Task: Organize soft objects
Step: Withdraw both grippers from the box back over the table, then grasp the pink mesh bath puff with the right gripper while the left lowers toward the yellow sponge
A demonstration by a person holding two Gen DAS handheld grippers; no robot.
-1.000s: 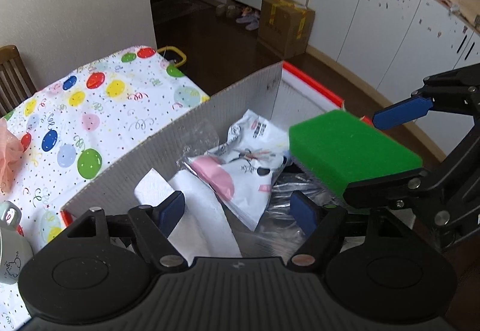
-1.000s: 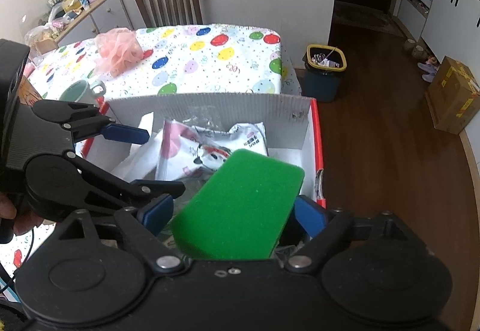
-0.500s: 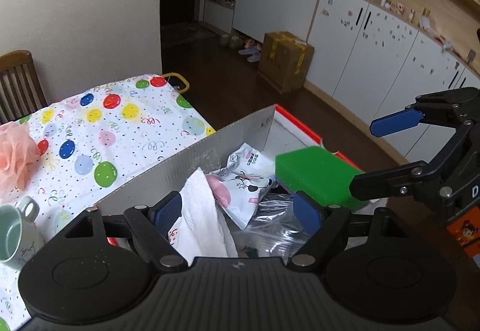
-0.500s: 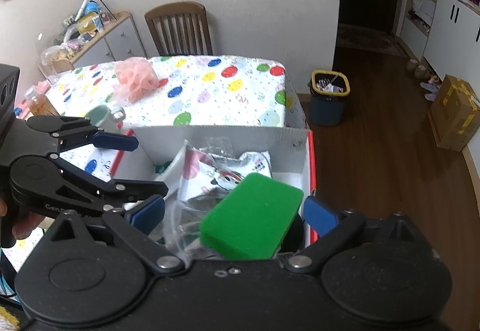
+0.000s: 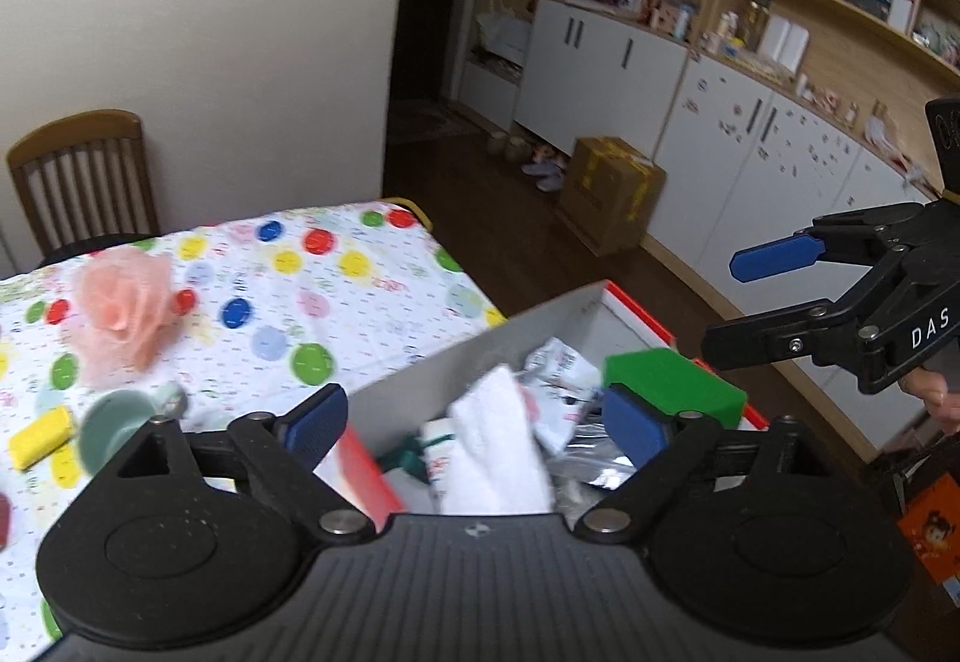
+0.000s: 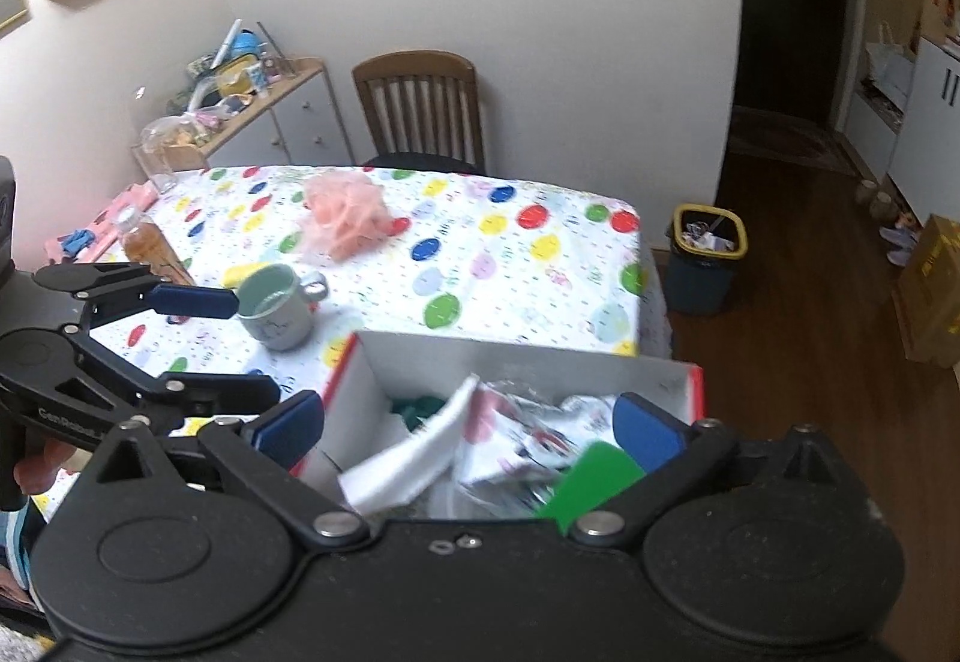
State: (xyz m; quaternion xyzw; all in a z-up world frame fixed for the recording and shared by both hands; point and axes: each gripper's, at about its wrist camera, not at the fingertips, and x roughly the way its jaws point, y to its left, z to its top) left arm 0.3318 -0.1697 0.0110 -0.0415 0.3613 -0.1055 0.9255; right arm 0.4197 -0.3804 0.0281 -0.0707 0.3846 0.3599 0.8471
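Note:
A grey-walled cardboard box with a red rim holds a green sponge, a white cloth and a printed pouch. The sponge lies loose in the box's right end. My left gripper hovers above the box, jaws opening, nothing between them. At the box's right side my right gripper is raised too, jaws opening and empty. On the spotted tablecloth lie a pink mesh puff and a yellow sponge.
A mint mug stands on the table by the box's left corner, a drink bottle further left. A wooden chair stands behind the table. On the floor are a bin and a carton.
The green sponge, up between the right fingers a second ago, now lies in the box. Both grippers have risen and drawn back from the box, and their jaws stand wider.

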